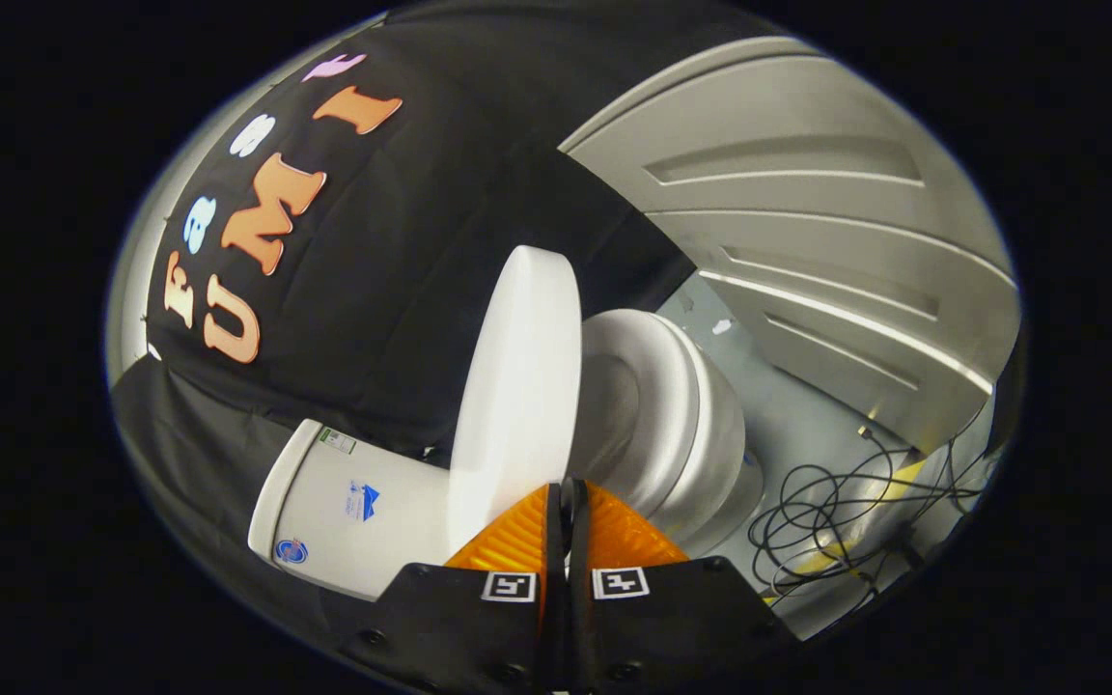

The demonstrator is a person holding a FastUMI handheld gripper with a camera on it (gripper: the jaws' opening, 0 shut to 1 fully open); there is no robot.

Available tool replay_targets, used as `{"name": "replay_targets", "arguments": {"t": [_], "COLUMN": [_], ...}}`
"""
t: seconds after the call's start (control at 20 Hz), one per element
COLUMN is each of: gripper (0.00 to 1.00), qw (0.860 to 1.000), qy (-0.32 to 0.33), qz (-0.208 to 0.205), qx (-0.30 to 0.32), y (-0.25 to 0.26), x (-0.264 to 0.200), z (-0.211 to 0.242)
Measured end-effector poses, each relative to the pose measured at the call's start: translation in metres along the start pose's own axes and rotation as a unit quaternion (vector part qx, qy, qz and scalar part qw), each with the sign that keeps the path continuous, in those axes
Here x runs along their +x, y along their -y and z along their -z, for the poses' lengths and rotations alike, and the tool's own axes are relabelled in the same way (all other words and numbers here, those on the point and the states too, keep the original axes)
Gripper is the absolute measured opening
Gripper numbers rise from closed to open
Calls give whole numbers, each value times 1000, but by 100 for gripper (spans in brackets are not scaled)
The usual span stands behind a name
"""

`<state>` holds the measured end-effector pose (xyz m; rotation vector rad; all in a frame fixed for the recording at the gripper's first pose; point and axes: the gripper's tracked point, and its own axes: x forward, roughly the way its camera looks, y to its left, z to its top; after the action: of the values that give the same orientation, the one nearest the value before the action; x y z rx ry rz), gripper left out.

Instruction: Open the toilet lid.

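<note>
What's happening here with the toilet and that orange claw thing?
A person is using a hand-held claw to open a toilet's lid. The lid is lifted well clear of the seat and stands close to the tank. The claw's two orange fingers are pressed together, their tips right at the lid's edge; whether they pinch it can't be told. Loose black cables lie on the floor beyond the bowl.

Stickers on the toilet tank [353, 516] are too small and blurred to read; the square coded markers on the gripper [566, 494] carry no text.
</note>
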<state>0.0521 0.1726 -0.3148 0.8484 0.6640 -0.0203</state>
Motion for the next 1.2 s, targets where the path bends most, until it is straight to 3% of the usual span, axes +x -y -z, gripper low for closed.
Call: {"name": "replay_targets", "arguments": {"t": [0.3, 0.55, 1.2], "gripper": [8, 8, 8], "qw": [989, 979, 907], "qy": [45, 59, 104], "qz": [15, 34, 80], "qx": [-142, -194, -399], "y": [-55, -93, -183], "x": [-10, -19, -41], "z": [-14, -16, -3]}}
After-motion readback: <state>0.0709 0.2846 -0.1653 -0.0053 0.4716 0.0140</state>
